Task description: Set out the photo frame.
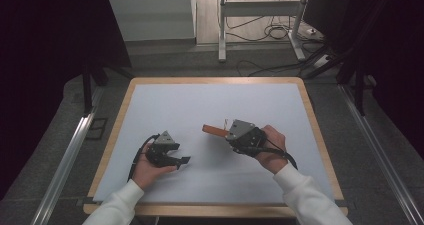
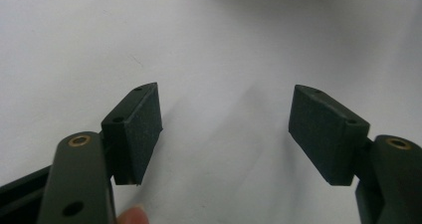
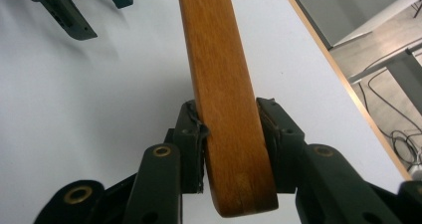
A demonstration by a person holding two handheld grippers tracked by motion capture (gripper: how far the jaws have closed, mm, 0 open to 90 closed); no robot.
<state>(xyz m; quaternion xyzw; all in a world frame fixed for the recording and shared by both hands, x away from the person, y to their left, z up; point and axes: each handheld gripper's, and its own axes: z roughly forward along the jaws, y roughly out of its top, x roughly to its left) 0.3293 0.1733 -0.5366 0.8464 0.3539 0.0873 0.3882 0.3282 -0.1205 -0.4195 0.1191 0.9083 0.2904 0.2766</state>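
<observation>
A flat brown wooden bar [image 1: 212, 130] with a rounded end juts leftward from my right gripper [image 1: 225, 134], a little above the white table top. In the right gripper view the wooden bar [image 3: 214, 50] runs up the middle, and the right gripper [image 3: 226, 104] is shut on it, both pads pressed against its narrow sides near the rounded end. My left gripper [image 1: 183, 161] rests low at the left of the mat, pointing right. Its jaws stand wide apart in the left gripper view, so the left gripper [image 2: 224, 89] is open with bare white surface between the pads. The left gripper [image 3: 94, 10] also appears beyond the bar.
The white mat [image 1: 210, 100] covers a table with a wooden rim [image 1: 311, 110]. Metal rails [image 1: 75, 140] run along both sides on the grey floor. Behind the far edge stand desk legs [image 1: 222, 30] and loose cables [image 1: 275, 32].
</observation>
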